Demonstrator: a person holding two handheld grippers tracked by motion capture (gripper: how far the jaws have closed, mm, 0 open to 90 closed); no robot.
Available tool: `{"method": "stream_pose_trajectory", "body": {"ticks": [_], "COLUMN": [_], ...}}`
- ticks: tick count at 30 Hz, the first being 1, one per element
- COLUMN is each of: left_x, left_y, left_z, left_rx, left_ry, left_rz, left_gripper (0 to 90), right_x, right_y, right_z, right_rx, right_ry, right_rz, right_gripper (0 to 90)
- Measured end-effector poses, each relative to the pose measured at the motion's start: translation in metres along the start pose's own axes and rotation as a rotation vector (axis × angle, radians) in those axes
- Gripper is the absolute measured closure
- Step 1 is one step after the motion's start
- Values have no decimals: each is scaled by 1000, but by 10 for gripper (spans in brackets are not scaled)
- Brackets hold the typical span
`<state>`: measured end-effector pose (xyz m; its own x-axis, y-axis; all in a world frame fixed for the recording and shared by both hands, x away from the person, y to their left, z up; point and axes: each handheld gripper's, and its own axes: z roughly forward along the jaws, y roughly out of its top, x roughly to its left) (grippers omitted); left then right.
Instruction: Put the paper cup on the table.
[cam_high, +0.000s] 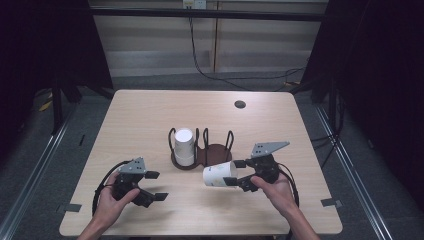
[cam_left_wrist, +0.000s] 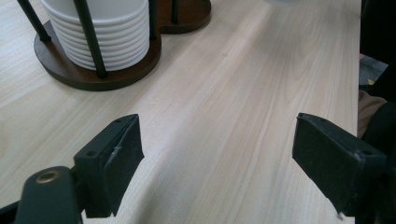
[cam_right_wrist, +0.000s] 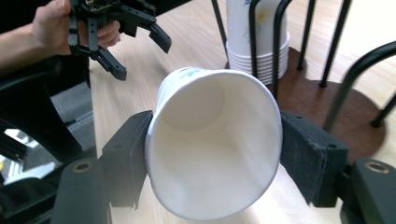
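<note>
The right tongs (cam_high: 239, 176) had a white paper cup (cam_high: 218, 175) pinched at the rim, one jaw on each side, and the cup lay sideways above the desk (cam_high: 150, 107), its base pointing to the person's left. In the right gripper view the cup's (cam_right_wrist: 212, 144) open mouth faced the camera, squeezed slightly oval between the two pads. Just behind it stood the dark wooden cup holder (cam_high: 215, 152) with black wire posts, and a stack of white cups (cam_high: 184, 146) sat upside down in its left bay. Over on the near left, the left tongs (cam_high: 152, 185) were spread wide apart with nothing between them, hovering just above bare desk, the stack (cam_left_wrist: 100, 32) close ahead.
</note>
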<state>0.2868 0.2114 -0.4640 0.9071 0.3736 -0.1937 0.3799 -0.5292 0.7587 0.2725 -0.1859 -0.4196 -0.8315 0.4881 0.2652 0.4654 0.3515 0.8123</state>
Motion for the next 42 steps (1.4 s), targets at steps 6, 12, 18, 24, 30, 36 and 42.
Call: {"method": "stream_pose_trajectory", "body": {"ticks": [6,12,18,24,30,36,42], "left_x": [-5,-4,-3,-2,-1,0,1], "left_y": [3,3,-2,-5,-7,-7,-8], "left_z": [-2,-2,-4,-7,-6,-8,-9], "left_rx": [10,-2,-5,-5,5,3,4], "left_ry": [0,21,35,43,39,54,57], "left_rz": [36,35,30,35,29,22,20], "left_gripper": [162,162,162,162,162,162,162], "right_x": [-8,-19,-26,-31,-37,-46,-54], "right_y": [4,5,4,1,5,7,10], "right_z": [-10,-19,-24,-27,-36,-41,-40], "right_rx": [23,59,100,143,188,222,261], "right_ry": [-19,-47,-82,-117,-156,-181,-210], "right_rz": [1,21,26,29,40,43,45], "right_gripper": [293,293,292,292,292,292,292]}}
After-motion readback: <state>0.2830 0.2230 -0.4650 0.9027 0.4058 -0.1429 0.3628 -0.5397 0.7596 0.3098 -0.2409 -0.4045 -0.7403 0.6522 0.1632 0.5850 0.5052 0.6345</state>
